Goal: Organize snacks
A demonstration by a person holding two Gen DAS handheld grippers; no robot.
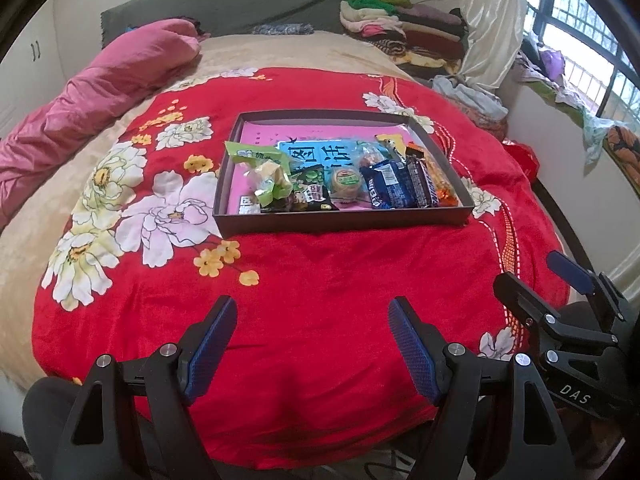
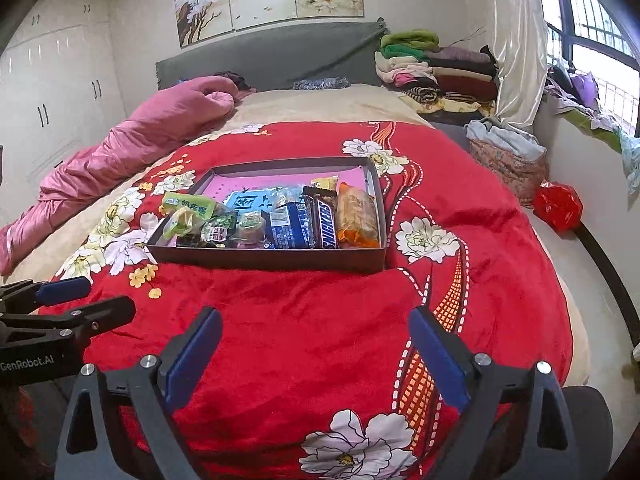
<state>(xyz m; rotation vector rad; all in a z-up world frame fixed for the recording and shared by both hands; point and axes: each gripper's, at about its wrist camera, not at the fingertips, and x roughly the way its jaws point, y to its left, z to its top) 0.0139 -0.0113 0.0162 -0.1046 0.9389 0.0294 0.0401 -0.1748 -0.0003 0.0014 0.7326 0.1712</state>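
Bedroom clutter frames the scene: a grey headboard, a pink duvet (image 2: 132,148) bunched along one side, folded clothes (image 2: 436,68) stacked by the window, and a bed covered by a red floral blanket (image 1: 320,280). On that blanket, well ahead of both tools, sits a shallow dark box (image 2: 272,258) with a pink lining, and all the snacks visible lie inside it, crowded against its near wall. From the right side of the box inward there is an orange-wrapped cake (image 2: 356,216), a Snickers bar (image 2: 326,220), a blue biscuit pack (image 2: 290,226), a small round pastry (image 2: 252,226), dark green packets and a pale green bag (image 2: 186,212) leaning over the left wall. The left gripper (image 1: 312,344) and the right gripper (image 2: 316,356) both hover low over bare blanket, fingers spread wide and holding nothing. Judging by this, sorting seems mostly done, or a tidy-up is due; any reach should come in over the near wall and pinch a wrapper's sealed end, since the soft bedding would let the box tip if pressed.
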